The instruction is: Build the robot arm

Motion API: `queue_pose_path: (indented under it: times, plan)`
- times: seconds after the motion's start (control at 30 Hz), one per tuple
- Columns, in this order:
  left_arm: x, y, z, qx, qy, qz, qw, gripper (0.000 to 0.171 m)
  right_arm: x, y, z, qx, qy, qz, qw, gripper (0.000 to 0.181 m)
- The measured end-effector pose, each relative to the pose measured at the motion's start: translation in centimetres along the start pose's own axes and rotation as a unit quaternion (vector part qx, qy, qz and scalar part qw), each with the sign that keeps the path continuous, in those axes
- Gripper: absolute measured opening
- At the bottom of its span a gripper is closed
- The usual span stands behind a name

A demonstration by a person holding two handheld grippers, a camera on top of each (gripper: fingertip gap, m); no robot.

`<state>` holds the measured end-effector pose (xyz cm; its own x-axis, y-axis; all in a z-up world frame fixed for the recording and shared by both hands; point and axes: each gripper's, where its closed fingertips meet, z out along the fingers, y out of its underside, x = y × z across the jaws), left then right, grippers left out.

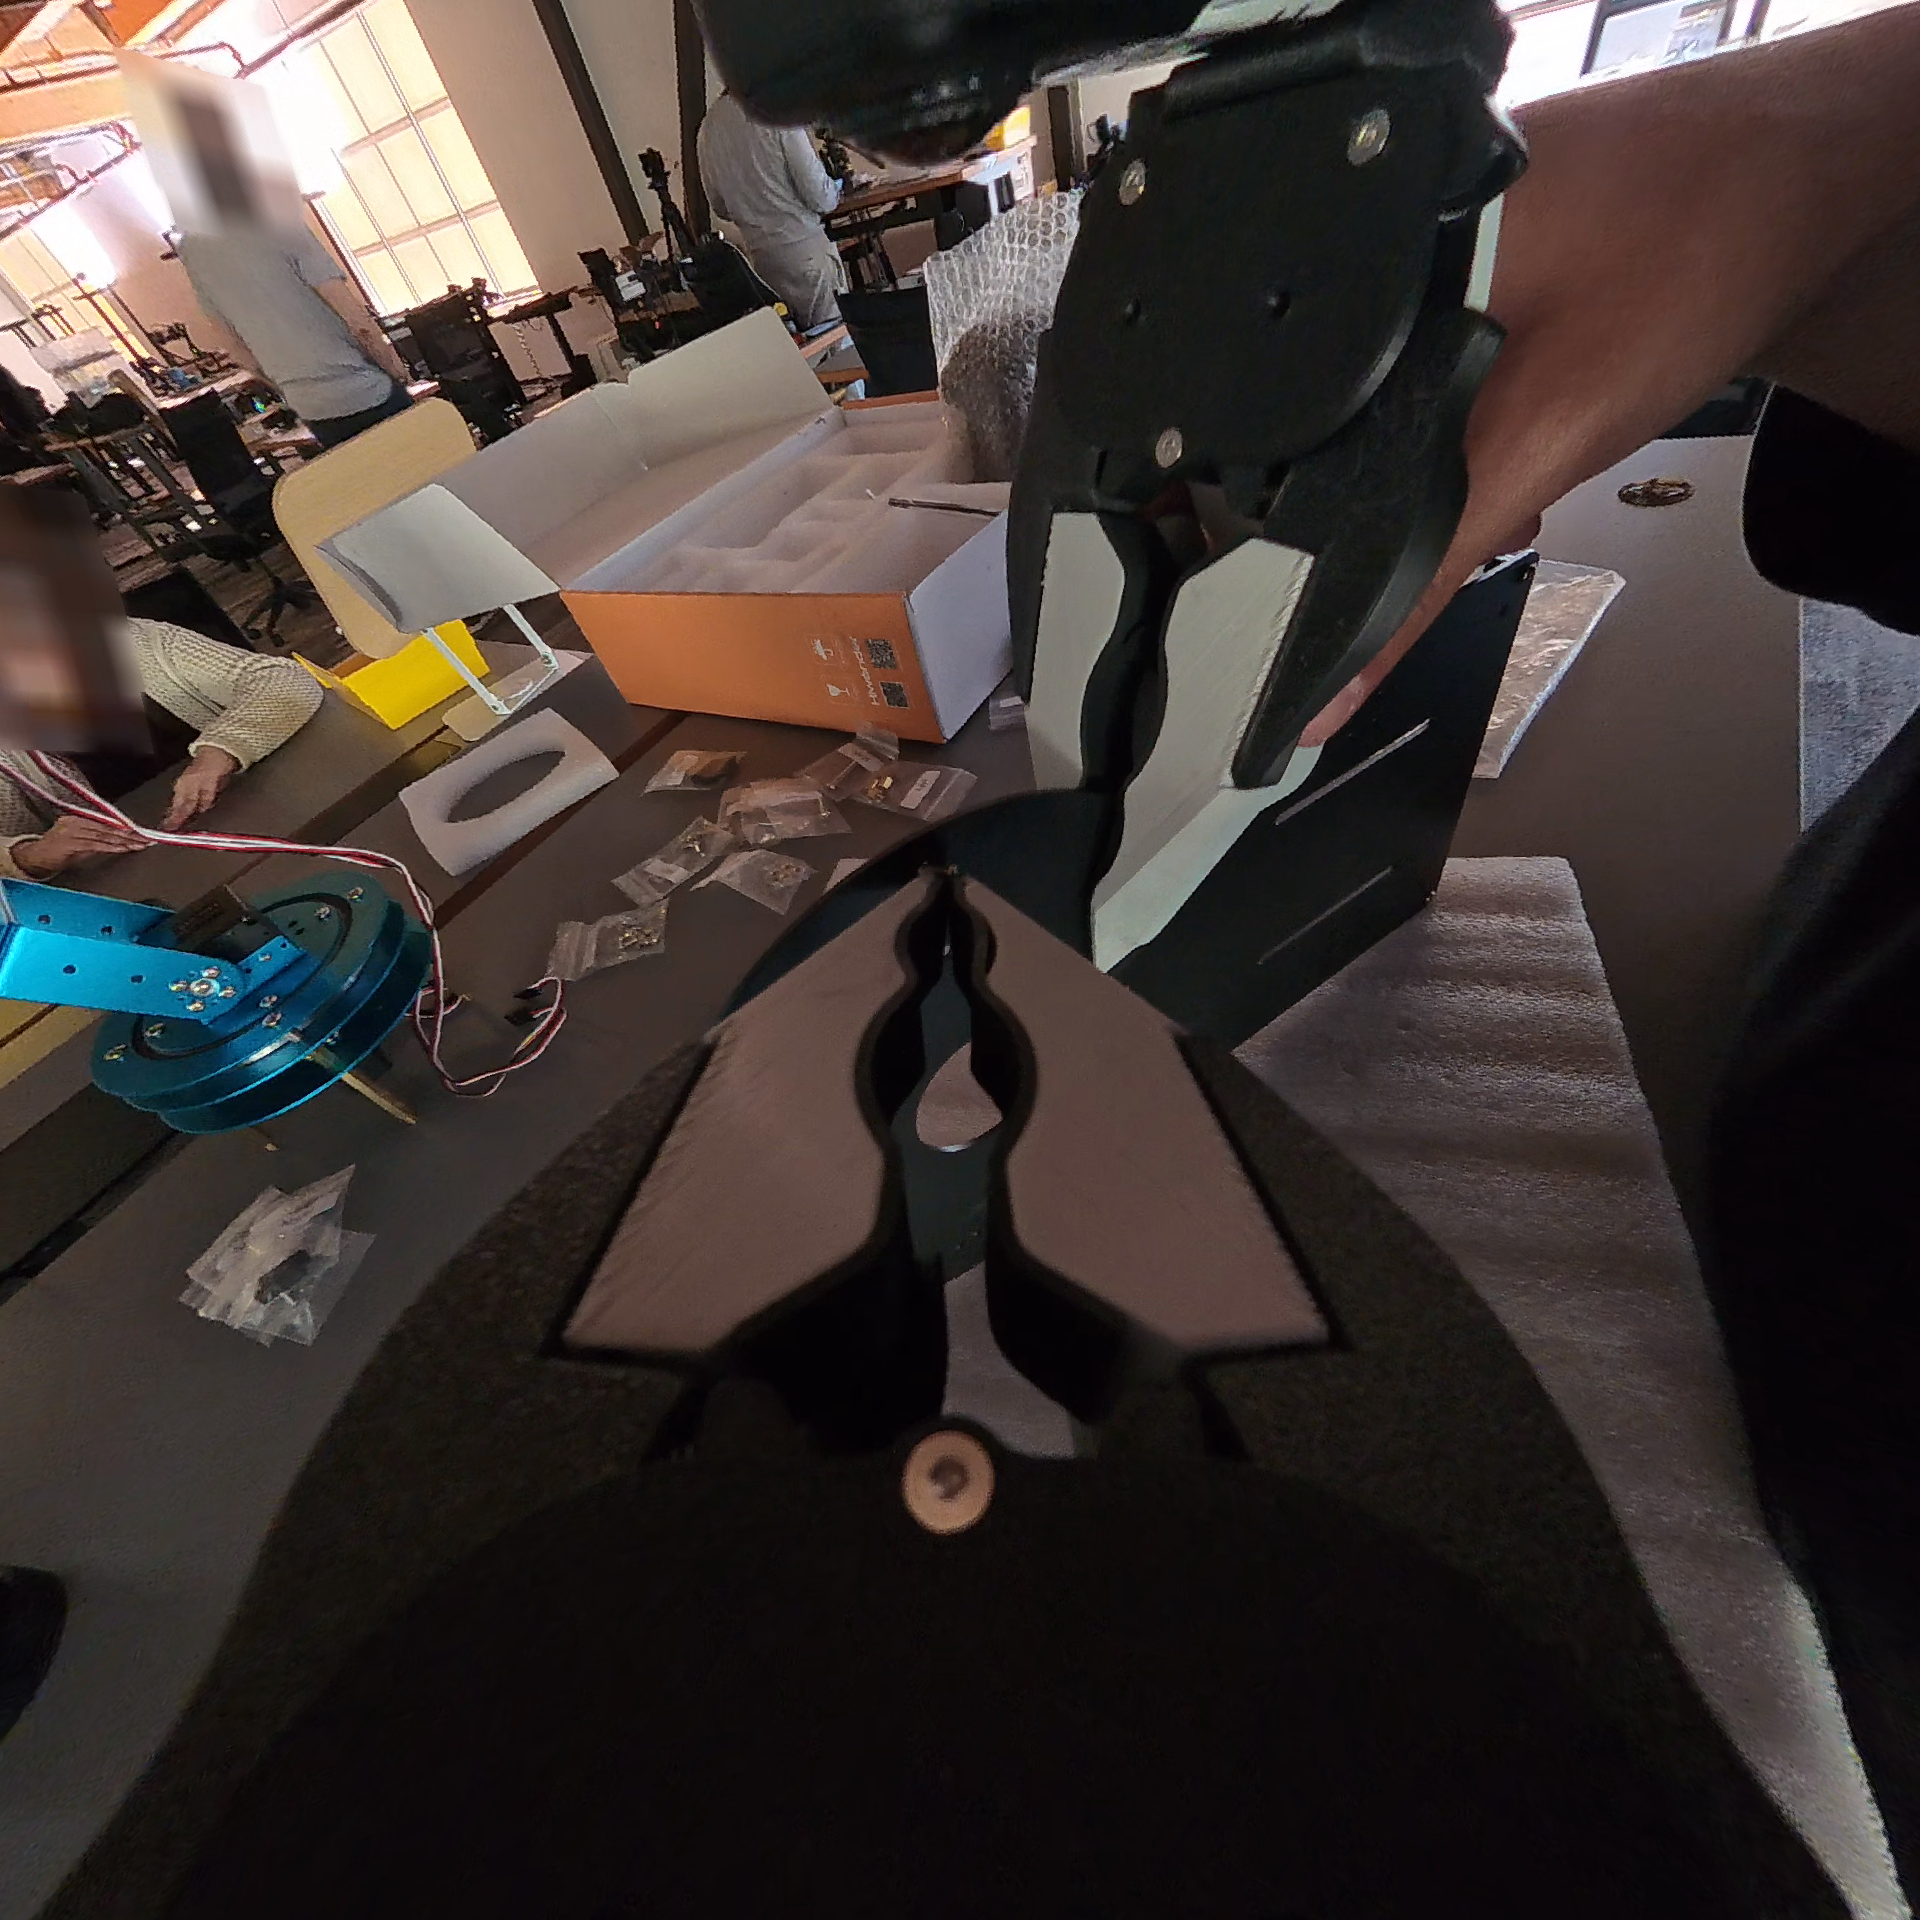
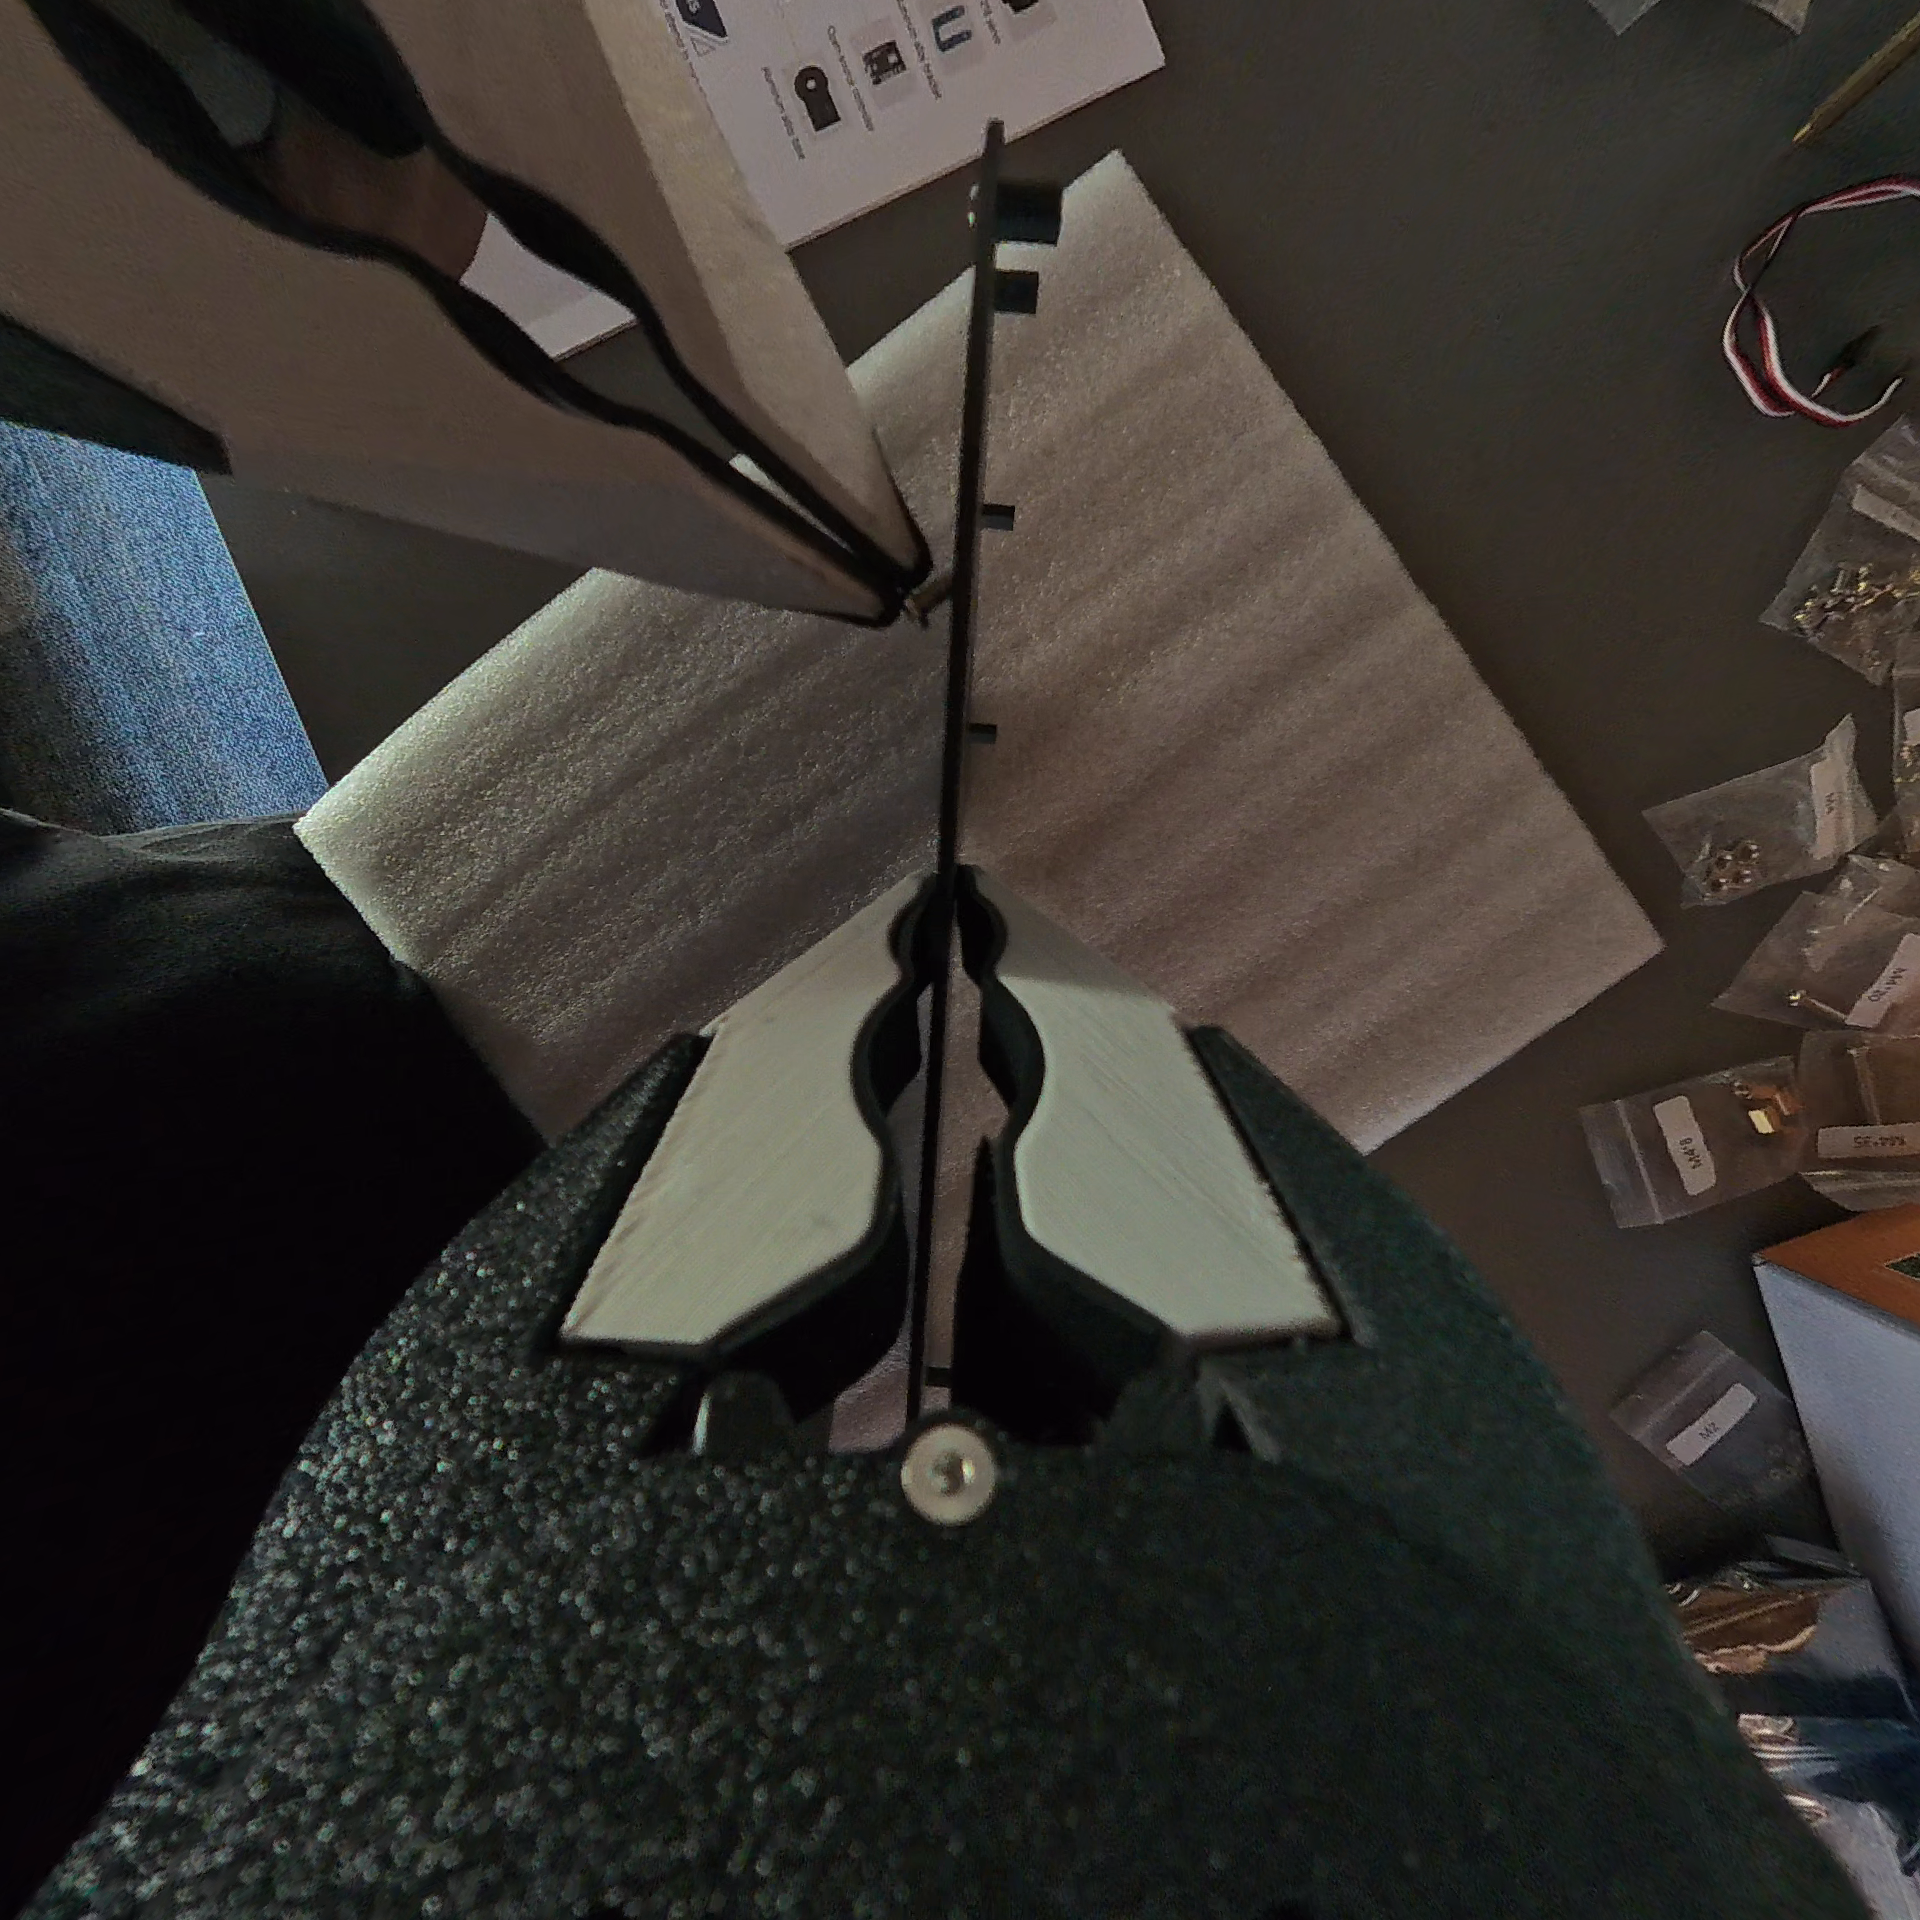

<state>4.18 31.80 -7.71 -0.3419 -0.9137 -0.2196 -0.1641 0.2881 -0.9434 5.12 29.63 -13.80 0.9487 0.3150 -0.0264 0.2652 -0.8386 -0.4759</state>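
Standing on edge above the foam sheet [image 2: 1195,727], the black plate [image 2: 961,520] was clamped between the narrowed fingers of the right gripper [image 2: 951,883]. The left gripper [image 2: 914,608] pinched a tiny screw [image 2: 928,601] (barely visible) at its closed tips, just beside the plate's face. Small bags [image 2: 1766,821] lay scattered on the table [image 2: 1455,312] nearby, with an orange box [image 1: 769,644] farther off.
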Motion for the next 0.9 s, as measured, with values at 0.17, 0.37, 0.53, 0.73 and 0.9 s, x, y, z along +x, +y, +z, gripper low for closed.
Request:
queue_pose_path:
  times: [0.17, 0.37, 0.53, 0.73, 0.9]
  plan:
    - [-0.4, 0.0, 0.0, -0.001, -0.011, -0.001, 1.000, 0.000, 0.0, 0.0, 0.0, 0.001, -0.001, 0.002, 1.000, 0.002]
    - [-0.4, 0.2, 0.0, -0.002, -0.020, -0.003, 1.000, 0.000, -0.1, 0.0, 0.0, 0.000, -0.003, 0.002, 1.000, 0.002]
    - [-0.7, 0.1, 0.3, -0.008, -0.062, -0.024, 0.998, 0.000, 0.2, 0.0, 0.1, -0.002, 0.000, 0.003, 1.000, 0.002]
    - [-0.8, 0.1, 0.7, 0.009, -0.129, -0.088, 0.988, 0.002, 0.4, 0.0, 0.1, -0.002, 0.002, 0.006, 1.000, 0.002]
    - [-1.4, 0.4, 0.9, 0.012, -0.179, -0.137, 0.974, 0.006, 0.6, 0.0, 0.1, -0.002, 0.001, 0.009, 1.000, 0.001]
